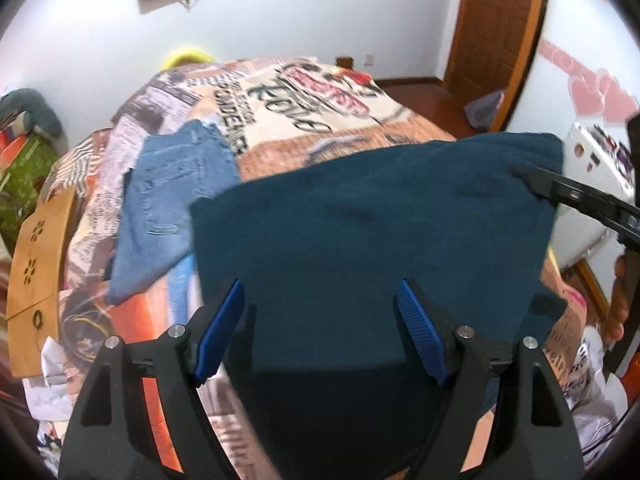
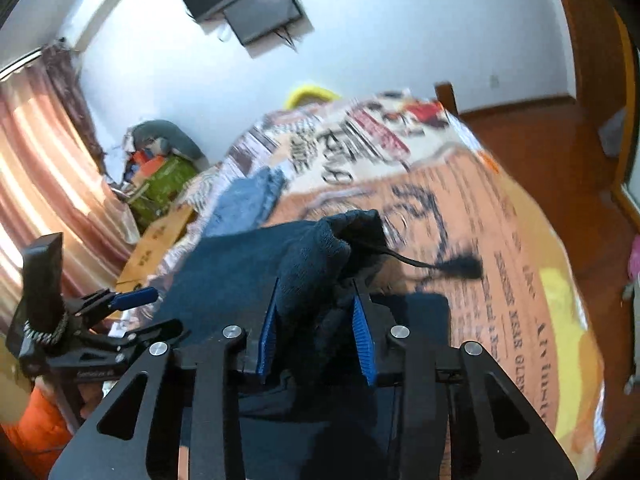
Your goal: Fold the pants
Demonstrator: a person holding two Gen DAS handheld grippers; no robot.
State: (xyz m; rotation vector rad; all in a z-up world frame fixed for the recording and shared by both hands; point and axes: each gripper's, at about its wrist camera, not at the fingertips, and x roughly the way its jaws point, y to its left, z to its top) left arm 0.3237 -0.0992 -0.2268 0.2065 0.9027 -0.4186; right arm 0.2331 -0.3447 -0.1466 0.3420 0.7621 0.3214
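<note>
Partway through: dark teal pants (image 1: 372, 216) on the printed bedspread (image 1: 320, 92), seemingly doubled into a broad panel, not yet a compact stack. Long axis hard to judge; far edge running across the left wrist view. Right hand-held gripper (image 2: 316, 312) pinching a bunched corner, drawstring (image 2: 440, 266) dangling. Left hand-held gripper (image 1: 320, 320) spread wide, gripping nothing. Folded jeans (image 1: 176, 200) beside.

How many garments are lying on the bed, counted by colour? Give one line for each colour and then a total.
Dark teal pants: 1
Blue jeans: 1
Total: 2
</note>
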